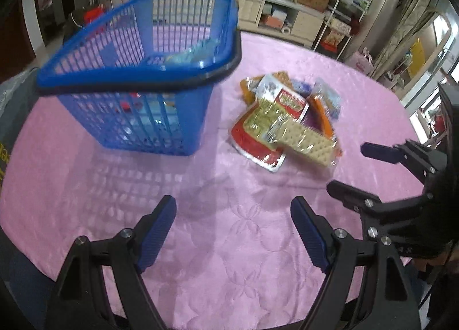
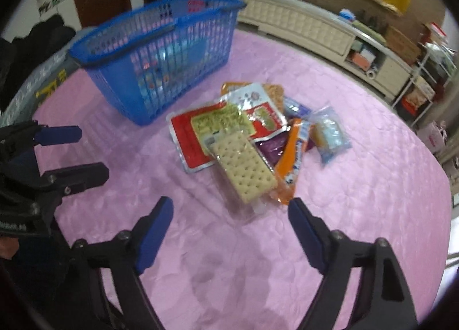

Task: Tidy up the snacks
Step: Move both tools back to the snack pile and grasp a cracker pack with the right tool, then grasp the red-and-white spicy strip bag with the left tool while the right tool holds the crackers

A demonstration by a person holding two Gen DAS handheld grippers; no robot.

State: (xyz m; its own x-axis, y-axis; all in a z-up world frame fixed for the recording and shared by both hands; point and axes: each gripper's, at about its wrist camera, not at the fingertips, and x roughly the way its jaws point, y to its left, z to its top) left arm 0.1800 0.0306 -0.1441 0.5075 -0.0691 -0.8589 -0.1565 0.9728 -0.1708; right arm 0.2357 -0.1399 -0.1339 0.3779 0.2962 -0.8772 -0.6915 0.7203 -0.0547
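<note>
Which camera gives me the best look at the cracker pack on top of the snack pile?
The right wrist view: the cracker pack lies near the middle, close ahead of the open right gripper, its whole top face visible. In the left wrist view it sits further off to the right, smaller and at a slant.

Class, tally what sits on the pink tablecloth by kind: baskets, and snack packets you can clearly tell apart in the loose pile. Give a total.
Blue basket: 1
Snack packets in the pile: 6 clearly separable: cracker pack, red pouch, red-and-white pouch, orange packet, purple packet, pale blue packet
Total: 7; more may lie hidden underneath.
</note>
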